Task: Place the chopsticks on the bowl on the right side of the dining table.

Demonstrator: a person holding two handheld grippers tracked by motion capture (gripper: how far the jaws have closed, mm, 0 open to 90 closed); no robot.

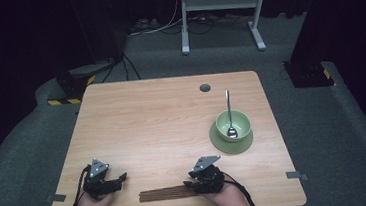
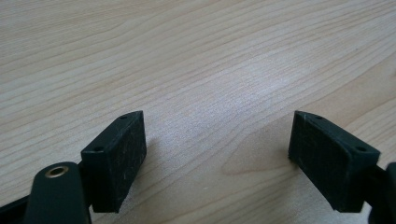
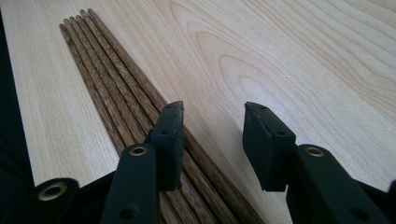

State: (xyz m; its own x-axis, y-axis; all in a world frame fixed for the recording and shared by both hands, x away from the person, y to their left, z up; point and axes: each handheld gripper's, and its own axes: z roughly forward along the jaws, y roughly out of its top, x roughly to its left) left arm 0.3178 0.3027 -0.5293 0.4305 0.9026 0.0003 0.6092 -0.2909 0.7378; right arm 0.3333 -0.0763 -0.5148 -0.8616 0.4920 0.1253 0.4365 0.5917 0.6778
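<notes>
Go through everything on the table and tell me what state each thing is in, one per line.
chopsticks: lying flat in a bundle near the table's front edge, not gripped.
right gripper: jaws open, one jaw over the chopsticks, bare table between them.
left gripper: jaws wide open over bare wood, holding nothing.
spoon: standing in the bowl, handle leaning on the far rim.
bowl: upright on the saucer.
saucer: flat on the table.

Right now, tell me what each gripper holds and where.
Nothing is held. The left gripper is open over bare table; the right gripper is open, one jaw over the chopsticks.
</notes>
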